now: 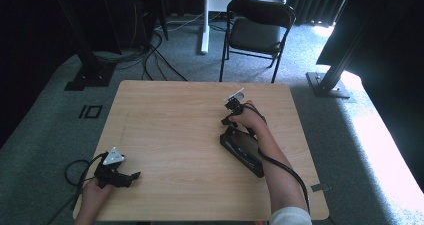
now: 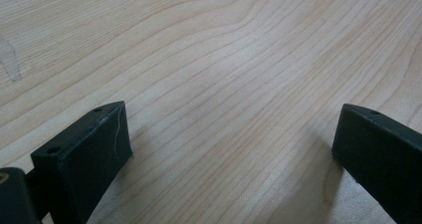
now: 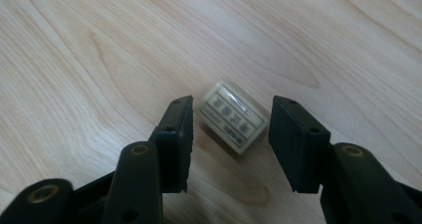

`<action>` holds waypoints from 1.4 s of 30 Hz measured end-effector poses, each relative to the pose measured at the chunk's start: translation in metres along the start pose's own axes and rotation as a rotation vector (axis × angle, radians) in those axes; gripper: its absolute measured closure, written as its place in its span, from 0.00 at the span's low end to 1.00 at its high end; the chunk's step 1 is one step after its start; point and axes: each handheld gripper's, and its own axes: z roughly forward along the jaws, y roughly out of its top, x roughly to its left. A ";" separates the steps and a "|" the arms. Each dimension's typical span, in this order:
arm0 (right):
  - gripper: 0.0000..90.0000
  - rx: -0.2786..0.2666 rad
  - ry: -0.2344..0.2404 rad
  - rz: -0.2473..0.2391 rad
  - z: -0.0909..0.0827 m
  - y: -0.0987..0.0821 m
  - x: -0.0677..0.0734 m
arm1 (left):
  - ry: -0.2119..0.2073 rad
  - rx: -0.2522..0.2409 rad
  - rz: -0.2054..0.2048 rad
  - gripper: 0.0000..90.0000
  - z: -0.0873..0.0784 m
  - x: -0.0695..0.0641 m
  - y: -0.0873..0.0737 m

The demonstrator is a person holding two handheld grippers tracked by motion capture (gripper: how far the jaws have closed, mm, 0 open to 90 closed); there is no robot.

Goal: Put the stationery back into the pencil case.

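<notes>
A light wooden table [image 1: 170, 135] is seen from above, set on grey carpet, with a black folding chair [image 1: 257, 27] standing beyond its far edge. Most of the tabletop is left bare: a broad stretch of open wood lies between the two hands and out to the far left corner. Near the right edge, a flat black case [image 1: 243, 152] is laid slantwise, just beside the right forearm. The left gripper [image 1: 131, 177] is rested low at the near left corner, close to the table's front edge; its jaws are spread wide, and nothing but wood grain is seen between them in the left gripper view. The right gripper [image 1: 233, 105] is held at the far end of the case, well clear of the far edge. Its jaws are parted to a middling gap, and a small cream-coloured block [image 3: 231, 117] with dark printed marks is seen lying on the wood between them, tilted, a gap being left on either side. The block is slightly blurred.
</notes>
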 end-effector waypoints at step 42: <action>0.60 0.001 -0.074 0.029 -0.053 -0.009 -0.009 | 0.000 0.000 0.000 0.02 0.000 0.000 0.000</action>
